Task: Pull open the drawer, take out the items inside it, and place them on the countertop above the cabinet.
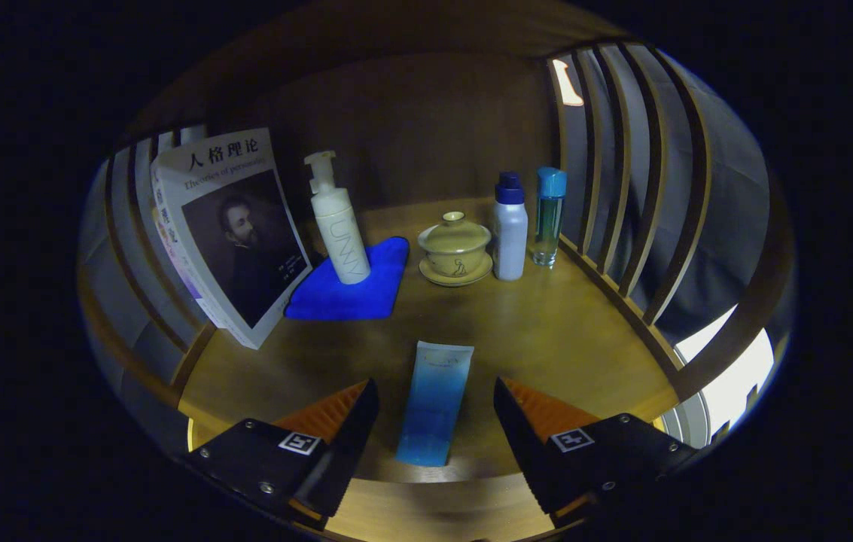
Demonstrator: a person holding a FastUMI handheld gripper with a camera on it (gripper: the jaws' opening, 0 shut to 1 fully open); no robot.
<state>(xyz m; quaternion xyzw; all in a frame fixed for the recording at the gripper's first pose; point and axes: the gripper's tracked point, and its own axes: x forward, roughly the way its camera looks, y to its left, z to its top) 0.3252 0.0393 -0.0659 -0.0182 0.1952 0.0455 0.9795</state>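
Observation:
A flat blue-and-white tube lies on the wooden countertop, lengthwise between my fingers and touched by neither. My gripper is open, with its fingers wide apart on either side of the tube's near half. The tube's far end reaches past the fingertips toward the back of the shelf.
Beyond the tube, a white pump bottle stands on a blue cloth. A book leans against the left slats. A lidded tea bowl on a saucer, a white bottle and a clear blue-capped bottle stand near the right slats.

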